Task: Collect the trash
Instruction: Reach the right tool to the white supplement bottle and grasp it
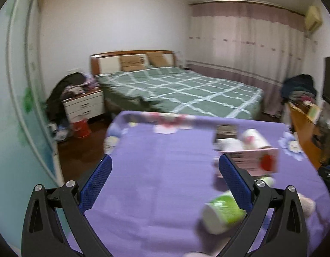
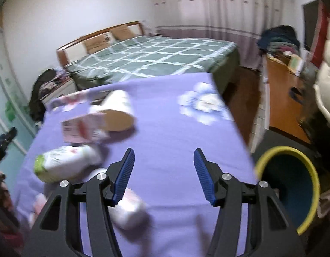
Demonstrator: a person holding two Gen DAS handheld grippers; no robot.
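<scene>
Both tools gape wide, empty: left tool (image 1: 165, 169), right tool (image 2: 164, 169). Green bottle (image 2: 64, 163) lies on tabletop (image 2: 169, 132), left of bin (image 2: 291, 184). Probably light, slick plastic; pinch its mid-body.

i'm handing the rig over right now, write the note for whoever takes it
Left gripper: open, empty, over the purple tablecloth.
Right gripper: open, empty, near the table's right edge.
Trash on the table, all blurred: green-and-white bottle lying on its side, pink carton, tipped paper cup, pale pink bottle beneath the right gripper.
Bin, yellow rim, stands off the table's right edge; its contents cannot be seen.
Done: nothing visibly collected.
Left: pick up each piece and drop it in the bin.
</scene>
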